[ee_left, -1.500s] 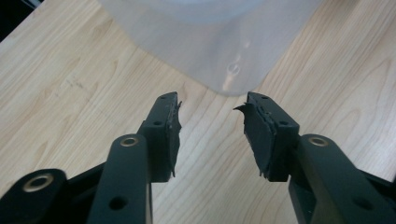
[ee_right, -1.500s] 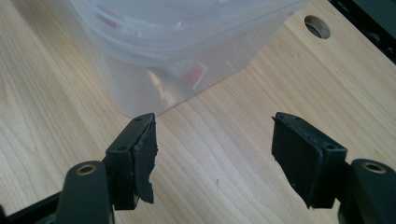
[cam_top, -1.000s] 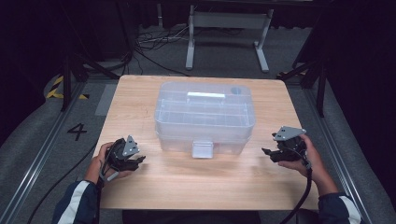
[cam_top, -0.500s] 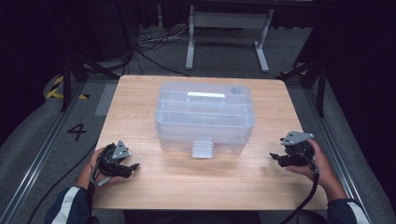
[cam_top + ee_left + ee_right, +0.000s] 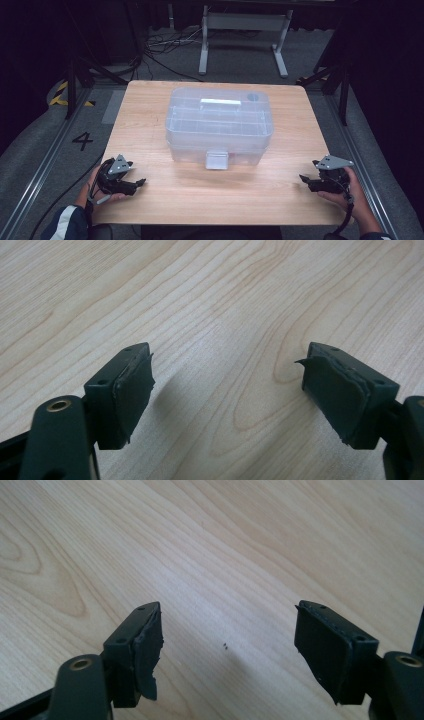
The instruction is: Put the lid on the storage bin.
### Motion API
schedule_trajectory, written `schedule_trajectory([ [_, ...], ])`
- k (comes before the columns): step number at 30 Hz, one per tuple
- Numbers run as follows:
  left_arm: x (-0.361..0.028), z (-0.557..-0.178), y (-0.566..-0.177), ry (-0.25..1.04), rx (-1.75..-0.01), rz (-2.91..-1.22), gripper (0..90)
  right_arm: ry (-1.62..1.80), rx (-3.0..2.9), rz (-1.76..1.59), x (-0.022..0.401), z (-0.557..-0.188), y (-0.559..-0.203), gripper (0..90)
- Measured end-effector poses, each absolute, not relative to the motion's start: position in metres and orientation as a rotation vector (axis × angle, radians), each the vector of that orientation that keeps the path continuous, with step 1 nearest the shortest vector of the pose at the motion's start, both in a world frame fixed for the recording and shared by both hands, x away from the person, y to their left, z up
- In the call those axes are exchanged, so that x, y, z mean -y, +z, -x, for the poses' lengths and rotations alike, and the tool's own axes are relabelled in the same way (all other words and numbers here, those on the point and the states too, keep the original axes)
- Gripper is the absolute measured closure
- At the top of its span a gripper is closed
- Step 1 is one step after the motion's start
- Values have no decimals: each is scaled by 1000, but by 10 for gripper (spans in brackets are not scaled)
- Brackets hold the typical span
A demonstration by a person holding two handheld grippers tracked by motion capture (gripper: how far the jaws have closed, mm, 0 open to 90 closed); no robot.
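The left gripper (image 5: 131, 181) sits low in the person's left hand (image 5: 100, 187), its fingers (image 5: 127, 392) pointing inward and standing wide apart with nothing between them; they have just been opening. The left forearm, in a dark sleeve with a white stripe, comes in from below. The right gripper (image 5: 309, 181) is held in the right hand (image 5: 345, 187), its fingers (image 5: 145, 647) also spread wide and empty, having just opened a little further, and pointing inward toward the left ones
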State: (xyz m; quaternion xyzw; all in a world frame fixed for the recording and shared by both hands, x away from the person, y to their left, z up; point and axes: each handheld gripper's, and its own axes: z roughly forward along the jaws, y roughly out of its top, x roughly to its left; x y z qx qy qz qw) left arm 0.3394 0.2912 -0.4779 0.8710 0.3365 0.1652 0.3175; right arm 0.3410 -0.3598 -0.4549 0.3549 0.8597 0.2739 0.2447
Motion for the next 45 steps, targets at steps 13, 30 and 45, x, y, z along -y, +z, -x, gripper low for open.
schedule_trajectory([
  [13,-301,-333,-484,386,-964,-2214,192,882,-2278,-1155,384,-329,-481,233],
  [30,-301,-332,-484,378,-975,-2208,190,983,-2236,-1273,394,-331,-489,163],
  [45,-301,-332,-484,374,-981,-2211,166,971,-2226,-1286,392,-332,-489,149],
])
